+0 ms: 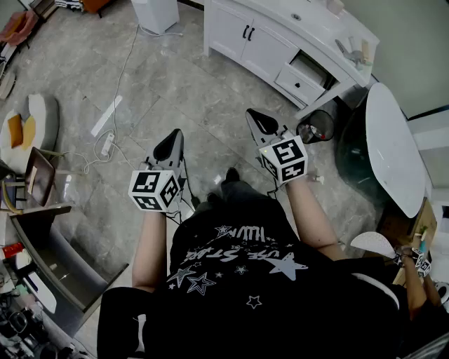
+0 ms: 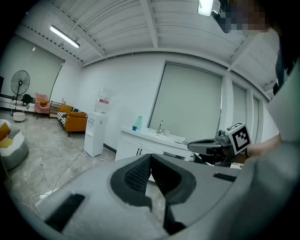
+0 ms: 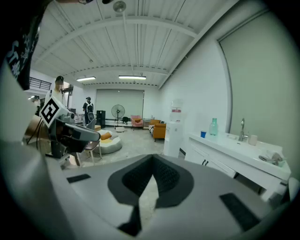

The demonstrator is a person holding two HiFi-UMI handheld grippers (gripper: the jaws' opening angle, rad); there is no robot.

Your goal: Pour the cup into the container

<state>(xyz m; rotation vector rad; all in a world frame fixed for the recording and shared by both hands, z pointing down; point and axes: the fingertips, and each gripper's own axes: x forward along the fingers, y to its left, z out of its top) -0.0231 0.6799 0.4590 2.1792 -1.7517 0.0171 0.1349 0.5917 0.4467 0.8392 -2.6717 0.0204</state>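
Observation:
My left gripper [image 1: 175,134] and my right gripper [image 1: 252,113] are held side by side above the grey floor, in front of the person's body. Both point slightly downward. In the left gripper view the jaws of the left gripper [image 2: 150,156] meet at the tips with nothing between them. The right gripper [image 3: 152,157] is likewise shut and holds nothing. A small blue cup [image 3: 203,134] stands on the white counter [image 3: 243,150] beside a green bottle [image 3: 213,126], well ahead of both grippers. The same cup [image 2: 135,127] shows in the left gripper view.
The white cabinet with a sink [image 1: 280,35] runs along the far wall, and a water dispenser [image 1: 156,14] stands left of it. A black bin [image 1: 316,126] and a white round table [image 1: 393,147] are at the right. A power strip with cable [image 1: 106,144] lies on the floor; a shelf [image 1: 42,245] is at the left.

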